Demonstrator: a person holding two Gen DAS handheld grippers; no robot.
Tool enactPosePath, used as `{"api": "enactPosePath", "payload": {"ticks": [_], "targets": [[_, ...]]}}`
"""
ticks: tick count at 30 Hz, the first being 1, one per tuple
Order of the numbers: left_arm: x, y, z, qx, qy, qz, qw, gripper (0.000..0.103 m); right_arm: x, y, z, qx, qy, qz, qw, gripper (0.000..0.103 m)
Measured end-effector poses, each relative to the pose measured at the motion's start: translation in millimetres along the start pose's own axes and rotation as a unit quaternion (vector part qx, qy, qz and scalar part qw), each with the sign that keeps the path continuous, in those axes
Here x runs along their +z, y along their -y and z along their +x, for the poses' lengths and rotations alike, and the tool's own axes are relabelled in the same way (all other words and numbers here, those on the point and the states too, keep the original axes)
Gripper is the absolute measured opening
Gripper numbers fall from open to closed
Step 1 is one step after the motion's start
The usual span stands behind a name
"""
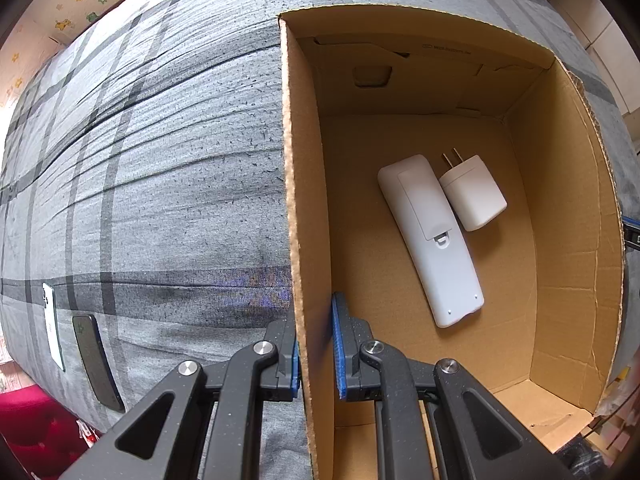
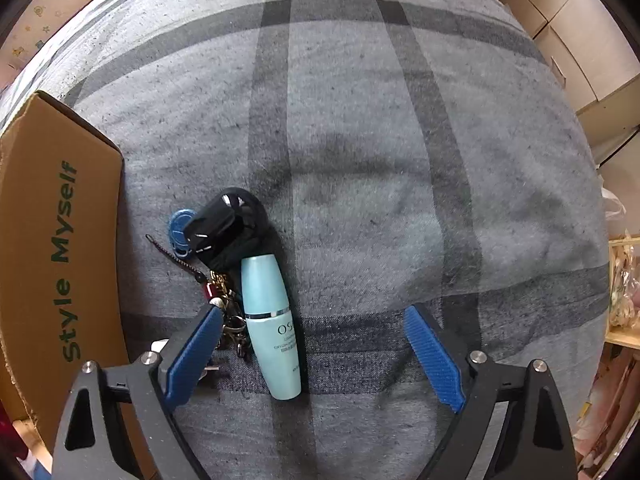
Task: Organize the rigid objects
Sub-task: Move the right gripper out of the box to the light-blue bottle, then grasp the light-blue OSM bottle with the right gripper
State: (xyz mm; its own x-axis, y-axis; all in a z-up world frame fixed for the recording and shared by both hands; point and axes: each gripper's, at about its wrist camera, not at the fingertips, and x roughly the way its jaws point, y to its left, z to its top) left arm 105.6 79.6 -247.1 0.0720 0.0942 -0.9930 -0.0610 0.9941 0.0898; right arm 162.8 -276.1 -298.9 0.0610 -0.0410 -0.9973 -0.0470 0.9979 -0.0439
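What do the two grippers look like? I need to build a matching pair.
Both match: the left gripper and right gripper have speckled matte black linkage arms with triangular cut-outs, silver round pivot pins, and ribbed blue pads on the fingers. No cables, markings or sleeves show.

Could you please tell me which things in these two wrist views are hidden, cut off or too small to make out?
- Left wrist view: the white remote control lies face down in the brown cardboard box, so its buttons are hidden.
- Left wrist view: two flat phone-like slabs, white and dark, are squeezed at the fisheye edge.
- Right wrist view: the key bunch is partly hidden behind the pale blue bottle and a blue finger pad.
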Motion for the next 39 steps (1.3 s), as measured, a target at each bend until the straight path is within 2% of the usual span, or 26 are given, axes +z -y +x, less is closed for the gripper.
{"api": "enactPosePath", "payload": {"ticks": [3,5,12,13,16,22,39], "targets": [[-0.1,0.4,0.0,0.001,0.000,0.000,1.0000,0.013,-1.3,-2.0,5.4,-0.001,-0.006,0.000,1.000,0.082],[-0.1,0.4,0.1,0.001,0.000,0.001,1.0000,0.013,-2.4,-1.4,9.3,0.002,-0.012,0.002,1.000,0.071],[-0.3,1.0,-0.4,0.001,0.000,0.000,1.0000,0.013,-5.4,-8.6,21.5,0.013,-0.026,-0.002,1.000,0.060],[-0.3,1.0,-0.4,0.001,0.000,0.000,1.0000,0.013,-6.2,-10.7,24.0,0.012,-0.028,-0.007,1.000,0.055],[-0.4,1.2,-0.5,0.002,0.000,0.001,1.0000,0.013,-4.9,-14.9,29.3,0.014,-0.033,-0.009,0.999,0.027],[-0.5,1.2,-0.5,0.002,0.000,0.001,1.0000,0.013,-2.7,-13.9,27.2,0.016,-0.032,-0.008,0.999,0.027],[-0.1,1.3,-2.7,0.002,0.002,0.000,1.0000,0.013,5.9,-20.4,-30.0,0.014,-0.004,-0.019,1.000,0.027]]}}
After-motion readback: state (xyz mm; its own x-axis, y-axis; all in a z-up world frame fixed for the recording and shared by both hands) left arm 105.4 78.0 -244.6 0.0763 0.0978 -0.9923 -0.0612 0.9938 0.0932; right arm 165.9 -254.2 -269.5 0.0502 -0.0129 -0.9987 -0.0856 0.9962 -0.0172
